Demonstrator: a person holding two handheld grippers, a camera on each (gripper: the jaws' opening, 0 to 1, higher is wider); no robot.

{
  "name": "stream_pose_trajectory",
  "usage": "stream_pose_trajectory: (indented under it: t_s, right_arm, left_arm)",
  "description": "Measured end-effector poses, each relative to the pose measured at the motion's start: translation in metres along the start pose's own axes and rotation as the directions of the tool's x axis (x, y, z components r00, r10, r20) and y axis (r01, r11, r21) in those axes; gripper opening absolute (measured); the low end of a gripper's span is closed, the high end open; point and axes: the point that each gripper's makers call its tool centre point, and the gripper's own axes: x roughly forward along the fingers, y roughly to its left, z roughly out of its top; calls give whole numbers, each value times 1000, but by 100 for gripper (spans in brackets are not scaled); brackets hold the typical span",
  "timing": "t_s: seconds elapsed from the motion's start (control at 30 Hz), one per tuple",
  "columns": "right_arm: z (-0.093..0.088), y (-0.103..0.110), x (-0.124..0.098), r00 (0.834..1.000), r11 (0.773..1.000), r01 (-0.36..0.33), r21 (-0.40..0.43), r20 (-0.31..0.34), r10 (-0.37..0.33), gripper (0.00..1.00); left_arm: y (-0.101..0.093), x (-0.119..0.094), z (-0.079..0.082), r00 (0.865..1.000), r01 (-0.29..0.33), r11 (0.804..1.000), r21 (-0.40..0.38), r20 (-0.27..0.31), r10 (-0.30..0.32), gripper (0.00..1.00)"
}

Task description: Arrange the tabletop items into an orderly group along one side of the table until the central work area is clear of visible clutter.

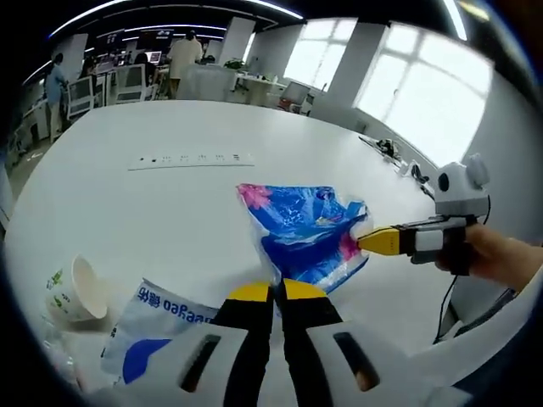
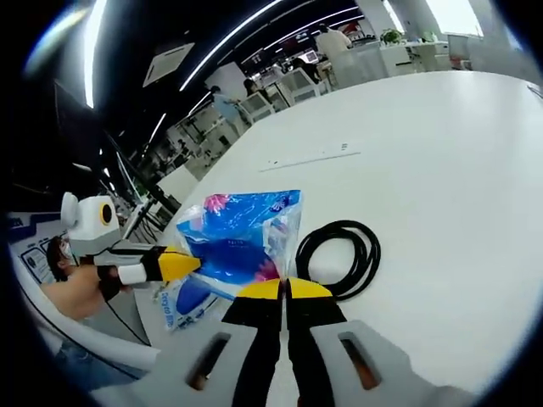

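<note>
Currently we are pinching the blue printed bag from opposite edges with the left gripper and right gripper, stretching it above the white table, beside a black cable coil and paper cup.

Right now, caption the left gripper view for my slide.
Both hand-held grippers pinch a blue bag above a white table, paper cup nearby.

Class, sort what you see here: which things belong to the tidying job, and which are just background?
Job: blue bag held by both grippers, left gripper, right gripper, paper cup, white-and-blue packet, black cable coil.

Background: office chairs, windows.
</note>
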Motion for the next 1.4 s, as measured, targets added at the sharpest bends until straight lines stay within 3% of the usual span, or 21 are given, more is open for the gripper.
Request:
stream_pose_trajectory:
  t_s: [0.77,0.97,1.13,1.4]
  right_arm:
    - [35,-34,14,999,999,40,-24,13,-39,0]
    - [43,-54,25,996,996,84,-11,24,-83,0]
    - [48,-80,36,988,986,143,90,51,-148,0]
    - [51,-98,49,982,981,176,84,61,-181,0]
  left_arm:
    - [0,41,27,998,46,997,61,-45,-43,1]
    - [4,65,37,997,49,997,63,-67,-45,1]
    - [6,89,40,995,51,997,55,-88,-46,1]
    - [13,115,39,993,37,999,31,-113,-33,1]
